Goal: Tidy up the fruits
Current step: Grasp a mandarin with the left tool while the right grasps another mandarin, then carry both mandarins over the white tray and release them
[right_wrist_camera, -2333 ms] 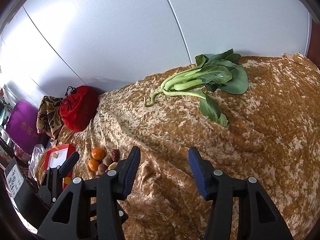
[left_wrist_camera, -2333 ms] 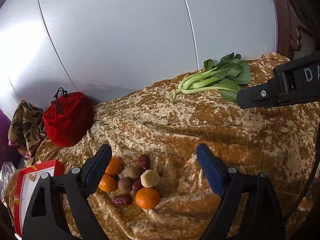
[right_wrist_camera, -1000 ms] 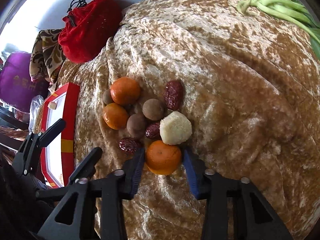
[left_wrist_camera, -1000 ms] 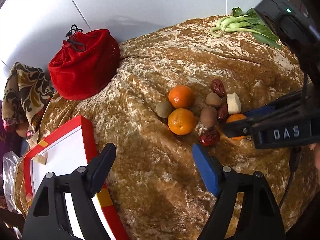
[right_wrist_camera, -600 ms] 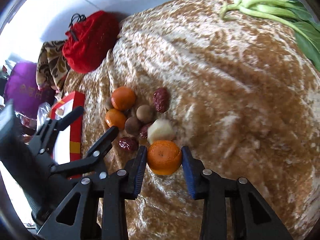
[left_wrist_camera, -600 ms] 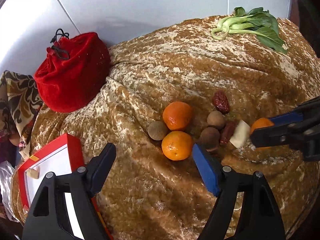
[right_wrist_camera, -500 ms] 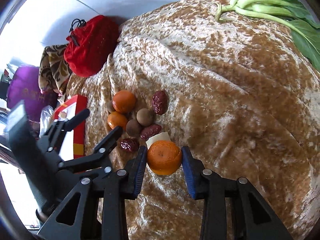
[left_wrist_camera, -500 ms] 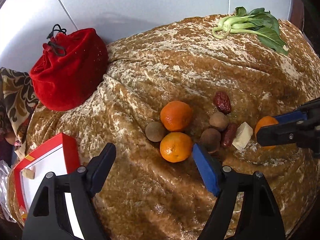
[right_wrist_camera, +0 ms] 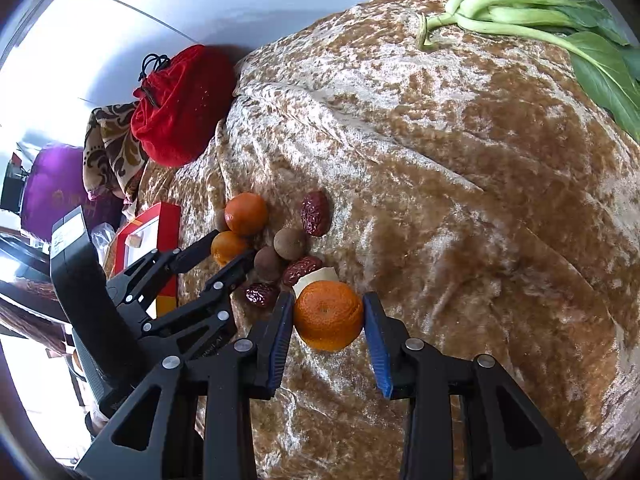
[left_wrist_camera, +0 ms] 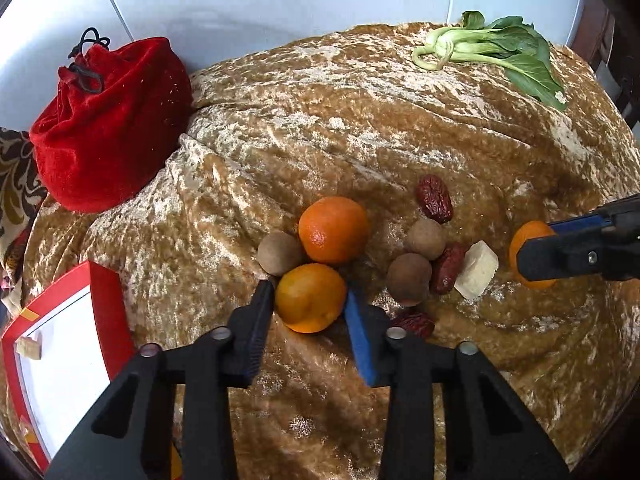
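1. Nearest the right wrist camera, the right tongs are clamped on a mandarin, both blue pads touching its sides; whether it rests on the gold velvet cloth or is lifted just clear I cannot tell.
2. Close to the left camera, the left tongs are pinched on a second mandarin at the near edge of the pile.
3. Just beyond lie a third mandarin, three brown longans, red jujubes and a pale cube, touching or nearly so.
4. Judged step: both fruits gripped, ready for transfer. Next calls for lifting straight up without nudging neighbours, then carrying to a destination, possibly the red-rimmed tray.
5. Farther off, a red drawstring pouch and bok choy.
6. Only the right view shows the purple bag; only the left shows the tray's white interior plainly.
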### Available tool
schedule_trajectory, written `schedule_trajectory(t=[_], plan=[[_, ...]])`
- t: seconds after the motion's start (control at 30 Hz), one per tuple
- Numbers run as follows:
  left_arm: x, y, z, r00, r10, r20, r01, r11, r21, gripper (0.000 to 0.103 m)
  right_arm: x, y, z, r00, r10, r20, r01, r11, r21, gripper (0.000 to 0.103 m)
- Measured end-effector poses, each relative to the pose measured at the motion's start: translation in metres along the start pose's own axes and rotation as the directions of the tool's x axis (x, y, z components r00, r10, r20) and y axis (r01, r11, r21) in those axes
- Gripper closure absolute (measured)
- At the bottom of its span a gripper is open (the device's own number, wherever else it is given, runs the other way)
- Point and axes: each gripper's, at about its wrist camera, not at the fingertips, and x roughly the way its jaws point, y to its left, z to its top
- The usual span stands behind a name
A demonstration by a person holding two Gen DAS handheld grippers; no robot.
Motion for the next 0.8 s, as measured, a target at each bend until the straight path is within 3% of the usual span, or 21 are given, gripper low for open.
schedule_trajectory(t=[0.27, 0.57, 0.7, 0.8], plan=[[-0.010, 0.006, -0.005, 1.000, 0.000, 0.003, 0.000, 1.000, -0.025, 0.072, 0.001, 0.006, -0.002, 1.000, 0.022, 0.011, -0.022, 1.000, 0.005, 0.068], [-0.081, 0.056, -0.029, 0.989, 0.097, 0.115, -0.077, 0.982, -0.174, 0.072, 0.006, 0.038, -0.008, 0.993, 0.115, 0.032, -0.113, 0.992, -0.057, 0.068], [-0.116, 0.098, -0.060, 0.973, 0.186, 0.134, -0.138, 0.942, -0.306, 0.072, 0.011, 0.067, -0.013, 0.983, 0.181, 0.034, -0.176, 0.977, -0.120, 0.067], [-0.124, 0.129, -0.086, 0.958, 0.278, 0.076, -0.229, 0.894, -0.386, 0.072, 0.020, 0.100, -0.024, 0.973, 0.231, 0.020, -0.224, 0.956, -0.189, 0.067]])
